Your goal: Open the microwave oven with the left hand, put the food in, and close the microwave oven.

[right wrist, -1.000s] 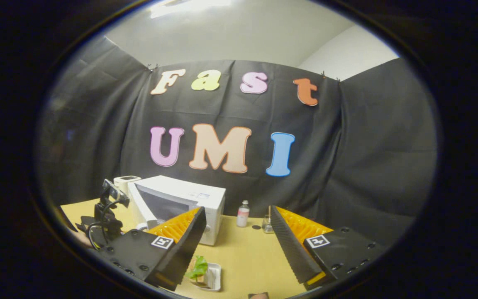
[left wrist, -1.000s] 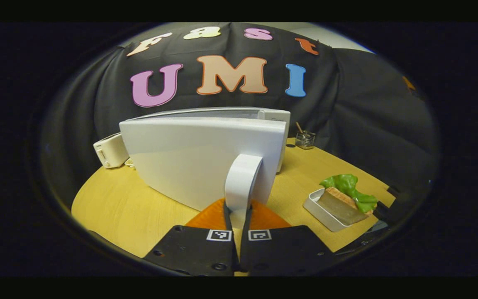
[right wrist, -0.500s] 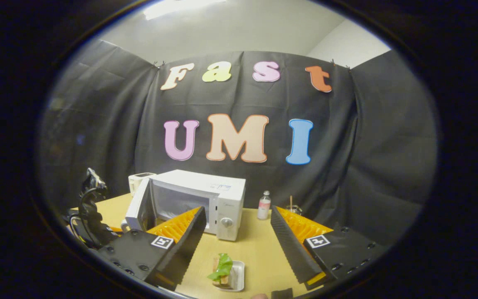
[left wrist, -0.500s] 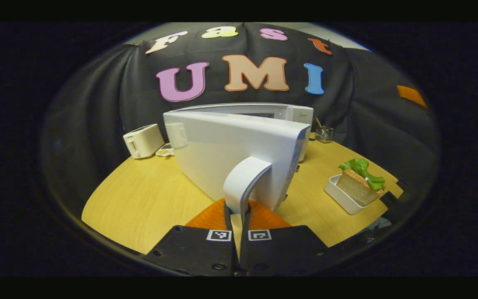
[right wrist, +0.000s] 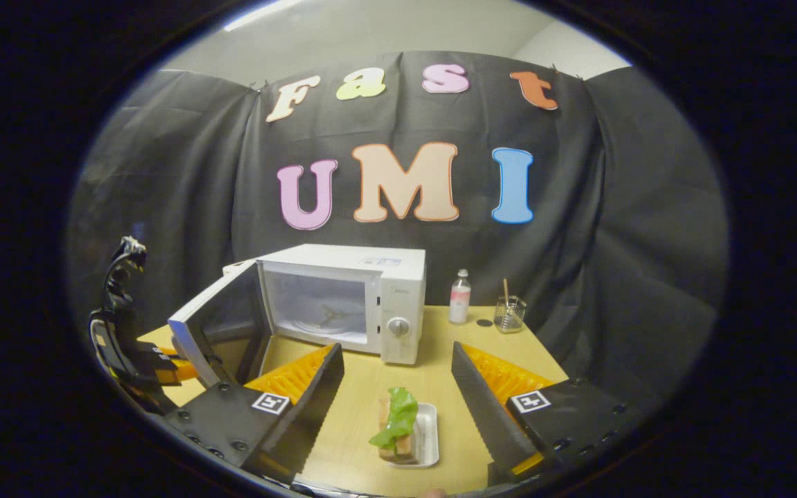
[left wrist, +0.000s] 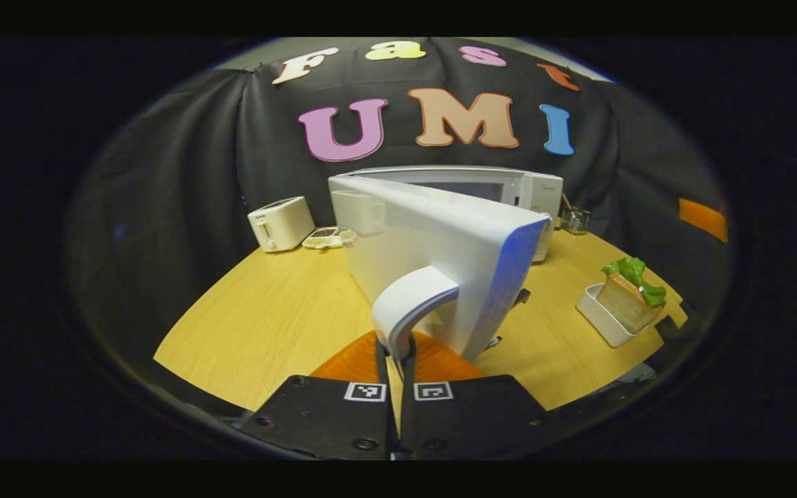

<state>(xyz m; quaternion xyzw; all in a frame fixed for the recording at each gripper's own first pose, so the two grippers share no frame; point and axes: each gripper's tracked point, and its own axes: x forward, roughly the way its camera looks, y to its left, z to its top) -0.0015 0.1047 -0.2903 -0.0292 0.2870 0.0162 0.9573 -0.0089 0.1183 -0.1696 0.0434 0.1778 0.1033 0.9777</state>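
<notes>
In the right gripper view the white microwave [right wrist: 371,294] stands at the back of the table, its door [right wrist: 218,325] swung wide to the left and the cavity showing. My left gripper [left wrist: 394,346] is shut on the door's white handle [left wrist: 412,301]; from the right gripper view that left gripper [right wrist: 139,356] sits at the door's outer edge. The food [right wrist: 397,420], toast with a green leaf, lies in a small white tray [right wrist: 430,436] at the table's front. Above it my right gripper [right wrist: 396,353] hangs open, holding nothing. The left gripper view has the food [left wrist: 628,299] at the right.
A toaster [left wrist: 279,223] and a small dish [left wrist: 329,237] stand left of the microwave. To its right are a bottle [right wrist: 460,297] and a glass [right wrist: 509,315] holding a stick. Bare wooden tabletop [right wrist: 433,363] lies between the microwave and the tray.
The left gripper has pulled the handle and swung the door from slightly ajar to wide open. The right gripper's view has tilted down, bringing the food tray between its open fingers.
</notes>
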